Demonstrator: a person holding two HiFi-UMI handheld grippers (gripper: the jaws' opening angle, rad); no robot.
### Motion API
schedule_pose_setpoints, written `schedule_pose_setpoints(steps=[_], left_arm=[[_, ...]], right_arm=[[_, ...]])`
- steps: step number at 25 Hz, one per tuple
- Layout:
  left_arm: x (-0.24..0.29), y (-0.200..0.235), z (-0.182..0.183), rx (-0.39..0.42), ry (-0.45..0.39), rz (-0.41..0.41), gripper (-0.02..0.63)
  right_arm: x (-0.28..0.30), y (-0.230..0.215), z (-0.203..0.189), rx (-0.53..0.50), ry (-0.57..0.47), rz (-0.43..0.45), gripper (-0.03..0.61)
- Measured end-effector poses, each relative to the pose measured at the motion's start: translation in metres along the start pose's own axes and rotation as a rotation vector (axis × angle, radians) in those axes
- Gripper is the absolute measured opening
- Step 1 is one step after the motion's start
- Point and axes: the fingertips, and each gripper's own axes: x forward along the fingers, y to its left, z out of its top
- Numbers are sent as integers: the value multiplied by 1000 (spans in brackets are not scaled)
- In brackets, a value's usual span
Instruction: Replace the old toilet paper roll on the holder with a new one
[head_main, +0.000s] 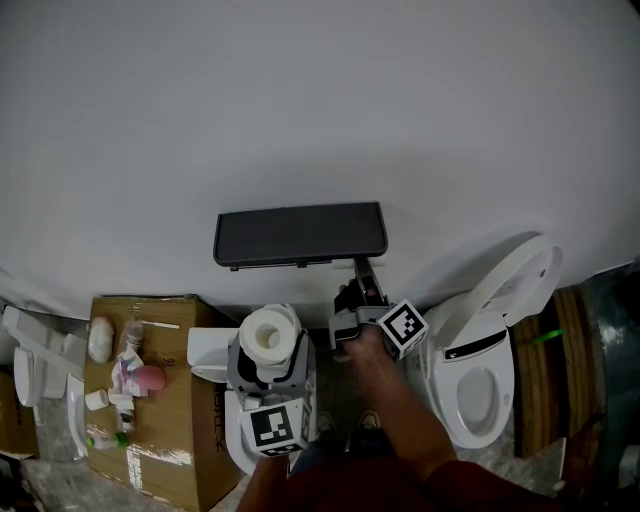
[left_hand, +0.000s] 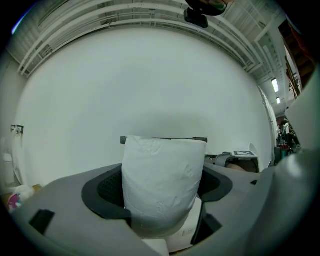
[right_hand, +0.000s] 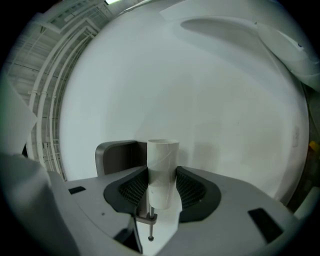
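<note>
A dark, flat-topped toilet paper holder (head_main: 300, 234) hangs on the white wall, with a thin metal rod (head_main: 362, 270) sticking out under its right end. My right gripper (head_main: 362, 296) is at that rod. In the right gripper view its pads (right_hand: 134, 189) press on an empty cardboard tube (right_hand: 162, 165) that stands upright between them, and the rod's end (right_hand: 151, 222) shows just below. My left gripper (head_main: 268, 350) waits lower left of the holder, shut on a full white toilet paper roll (left_hand: 162, 180) that stands upright with its hole facing up (head_main: 270, 333).
A white toilet (head_main: 490, 395) with its lid raised stands at the right. A cardboard box (head_main: 170, 445) at the left carries several small toiletry items. A white fixture (head_main: 205, 352) lies under the left gripper. Wooden boards (head_main: 572, 345) stand at the far right.
</note>
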Motion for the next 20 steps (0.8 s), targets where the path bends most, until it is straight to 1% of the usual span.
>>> schedule_pose_setpoints(steps=[7,13,15,17,20], left_arm=[[11,-15,0,-19,3,-30,437],[16,-23,-1,-2,8,-49,437],[18,-26,1,6,-3,-55,437],[19,-29,3,3,-14,-58,437],[19,-35,2,-3,-6,-67,437]], right_arm=[[-8,-3,31,-21,-43,-15,183],[-17,-4,58,-36,-91,-14,183],[-22,-4,66,-39,-104,-12,183],[-27,-4,73,-37,-118,-12,183],[-35,-6,84,-37,-139,-23,181]])
